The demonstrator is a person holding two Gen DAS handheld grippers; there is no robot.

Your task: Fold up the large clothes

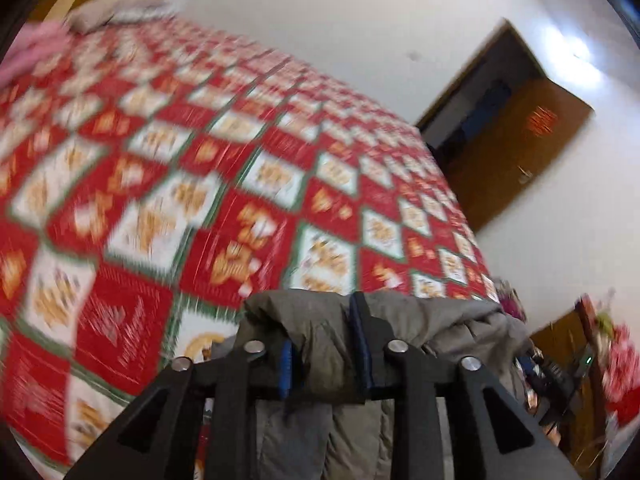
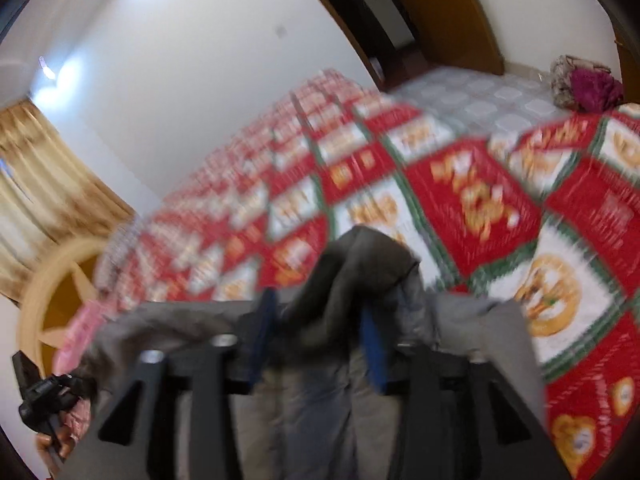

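Both grippers, left (image 1: pixel 326 344) & right (image 2: pixel 320 336), jaws clamped on padded grey jacket (image 1: pixel 400 320), hanging below; red-patterned bed (image 1: pixel 200 160) lies ahead.

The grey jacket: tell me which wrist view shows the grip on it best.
The left wrist view: it is sharper, and the grey jacket sits bunched between the left gripper pads. The right wrist view shows the jacket held by the right gripper too, but motion blur smears the folds.

jacket (image 1: pixel 332 344) | grey-olive, padded, crumpled | bunched and draped, hanging below | held above the near edge of the quilt (image 1: pixel 192 184), off its surface
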